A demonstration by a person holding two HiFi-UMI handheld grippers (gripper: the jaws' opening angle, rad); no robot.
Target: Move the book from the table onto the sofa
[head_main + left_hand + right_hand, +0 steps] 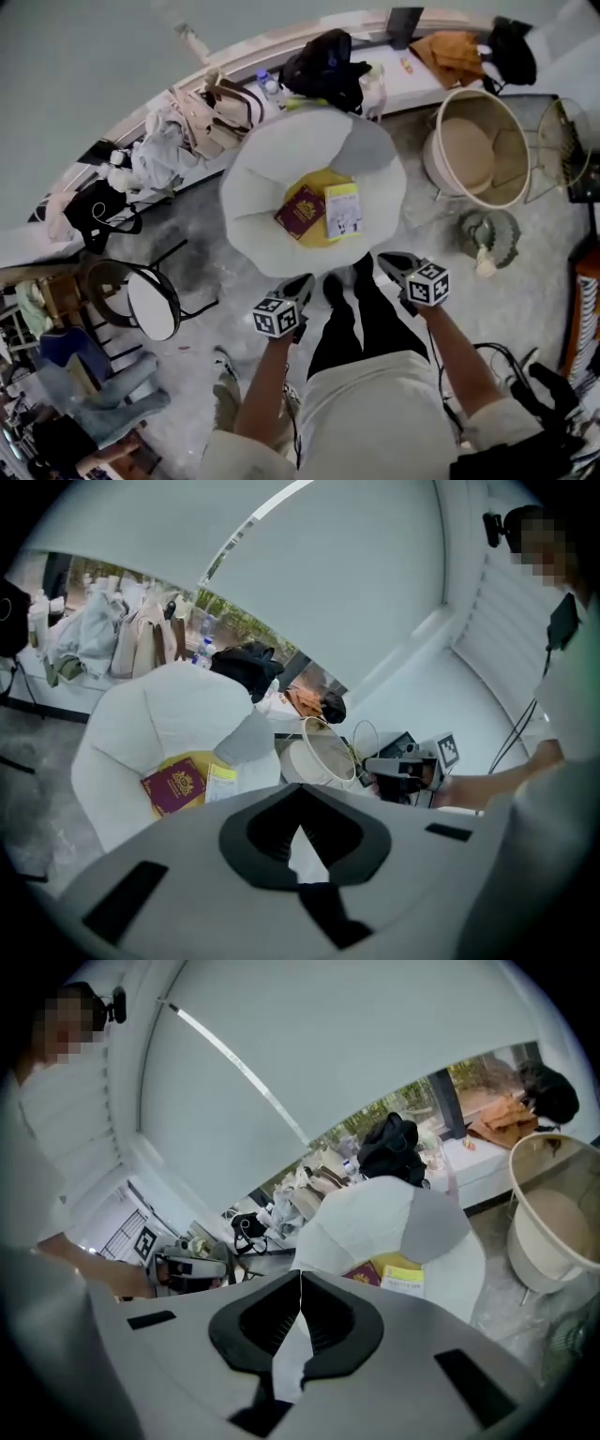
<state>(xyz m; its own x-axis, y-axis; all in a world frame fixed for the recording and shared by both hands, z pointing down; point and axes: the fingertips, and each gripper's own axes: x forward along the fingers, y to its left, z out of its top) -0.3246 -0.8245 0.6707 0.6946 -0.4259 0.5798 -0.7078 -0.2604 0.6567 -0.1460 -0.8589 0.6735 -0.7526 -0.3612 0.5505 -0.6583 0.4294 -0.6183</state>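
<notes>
A maroon book [300, 211] lies on the seat of the round white sofa [272, 178], over a yellow book [323, 182] and beside a white-and-yellow booklet [343, 208]. The left gripper view shows the maroon book [174, 785] on the sofa [159, 714]. It appears small in the right gripper view [367, 1277]. My left gripper [300, 281] [300, 794] is shut and empty, held near my legs on the near side of the sofa. My right gripper [386, 261] [301, 1279] is also shut on nothing, level with the left and a little to its right.
A big beige tub [473, 150] and a wire basket [567, 141] stand right of the sofa. A round white stool [153, 305] is at the left. Bags, clothes and a black bag [323, 61] crowd the ledge behind. My black-trousered legs [356, 319] stand between the grippers.
</notes>
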